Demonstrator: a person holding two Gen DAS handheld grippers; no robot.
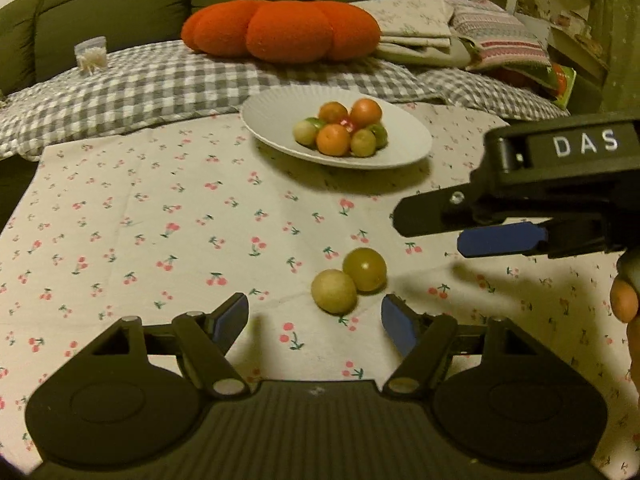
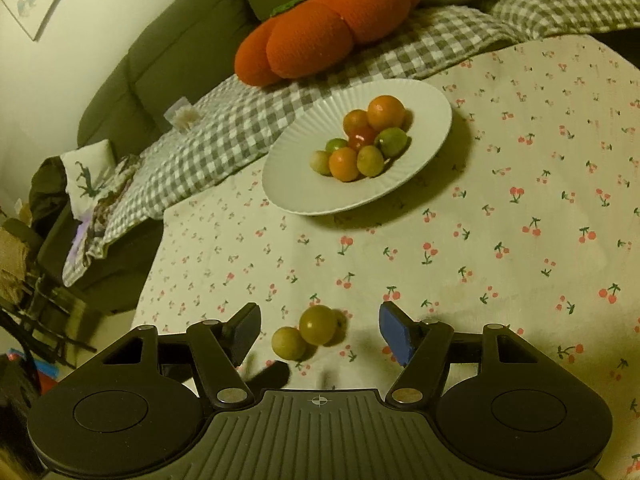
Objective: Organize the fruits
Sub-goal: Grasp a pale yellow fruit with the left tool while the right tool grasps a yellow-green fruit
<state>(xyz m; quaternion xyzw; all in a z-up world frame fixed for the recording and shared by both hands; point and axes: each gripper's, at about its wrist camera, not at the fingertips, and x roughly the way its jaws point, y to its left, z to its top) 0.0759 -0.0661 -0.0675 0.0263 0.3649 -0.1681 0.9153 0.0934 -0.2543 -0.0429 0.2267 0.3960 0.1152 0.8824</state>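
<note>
Two green fruits [image 1: 348, 280] touching on cloth; plate [image 1: 276, 120] pile partly hidden.

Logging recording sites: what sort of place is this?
Likely a home living room: a green sofa with a pumpkin cushion, and a cherry-print tablecloth holding a plate of fruit.

Both wrist views look low and forward across the table, close to two loose fruits [image 1: 349, 280] [image 2: 308, 332], sharing the far plate [image 1: 276, 120] [image 2: 296, 184].
</note>
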